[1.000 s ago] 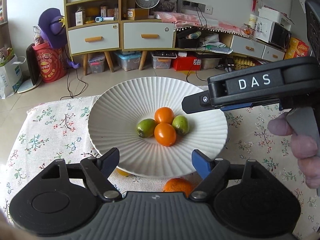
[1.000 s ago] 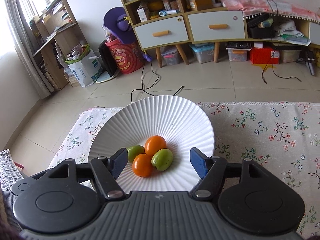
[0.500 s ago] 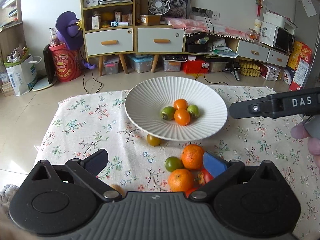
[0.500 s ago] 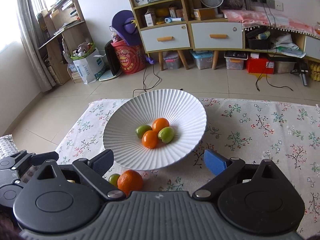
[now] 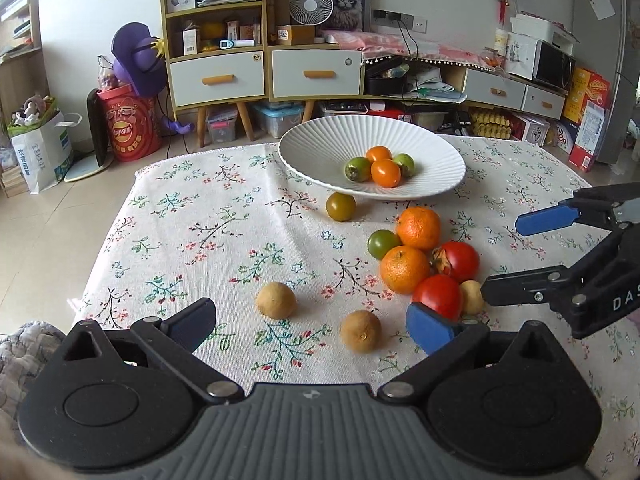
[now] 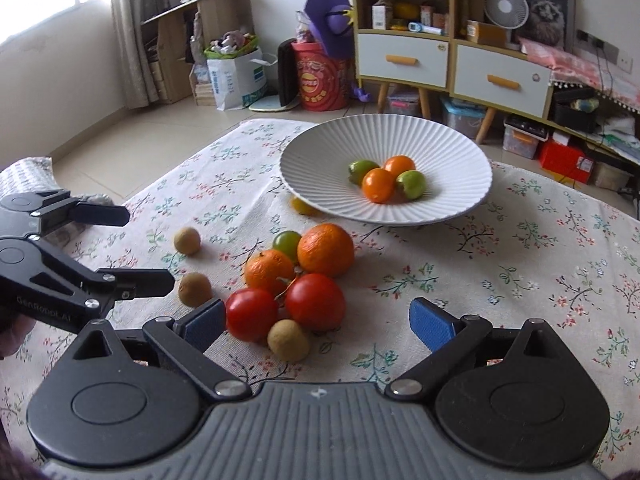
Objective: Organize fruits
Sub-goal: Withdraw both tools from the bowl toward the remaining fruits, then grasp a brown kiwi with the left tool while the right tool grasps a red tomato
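A white ribbed bowl (image 5: 312, 156) (image 6: 440, 144) on the floral tablecloth holds two orange and two green small fruits (image 5: 385, 173). In front of it lie two oranges (image 5: 405, 269) (image 6: 326, 250), two red tomatoes (image 6: 315, 301), a green fruit (image 5: 381, 243), an olive fruit (image 5: 341, 206) by the bowl's rim, and three tan longans (image 5: 276, 300) (image 5: 360, 331) (image 6: 288, 339). My left gripper (image 5: 312, 326) is open and empty, low over the near table edge. My right gripper (image 6: 318, 320) is open and empty, just behind the tomatoes and one longan.
The tablecloth (image 5: 208, 232) covers the whole table. Beyond the far edge are the tiled floor, a shelf cabinet (image 5: 256, 68) and a red drum (image 5: 128, 124). A grey knitted cloth (image 5: 20, 344) lies at the near left corner.
Both grippers have pulled back and down from over the bowl toward the near table edge. The loose fruits in front of the bowl have come into view. Both stay open.
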Demonstrator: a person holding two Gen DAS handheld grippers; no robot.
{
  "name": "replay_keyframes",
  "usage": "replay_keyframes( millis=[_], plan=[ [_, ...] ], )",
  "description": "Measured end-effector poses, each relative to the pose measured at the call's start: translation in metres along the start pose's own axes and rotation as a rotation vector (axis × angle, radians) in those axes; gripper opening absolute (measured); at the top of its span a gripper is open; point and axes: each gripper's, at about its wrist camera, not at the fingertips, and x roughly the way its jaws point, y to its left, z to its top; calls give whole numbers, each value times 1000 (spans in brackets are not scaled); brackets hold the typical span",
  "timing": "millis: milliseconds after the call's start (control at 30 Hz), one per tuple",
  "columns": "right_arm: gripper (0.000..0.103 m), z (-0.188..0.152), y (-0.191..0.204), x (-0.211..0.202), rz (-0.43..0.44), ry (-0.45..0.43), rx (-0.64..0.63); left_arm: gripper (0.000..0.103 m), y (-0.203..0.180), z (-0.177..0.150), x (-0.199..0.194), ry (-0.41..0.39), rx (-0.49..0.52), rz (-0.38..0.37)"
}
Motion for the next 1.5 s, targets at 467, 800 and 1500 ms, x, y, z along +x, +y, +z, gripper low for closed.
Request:
replay_keyframes(
  millis=[467, 800, 1500],
  plan=[
    [95, -10, -1, 3, -9, 17, 8, 98, 3, -29, 16, 48, 21, -25],
    [64, -1, -20, 7, -12, 22, 108, 71, -2, -23, 16, 41, 7, -77],
    [39, 6, -18, 26, 44, 94, 151, 20, -12, -9, 23, 64, -23, -120]
  ],
)
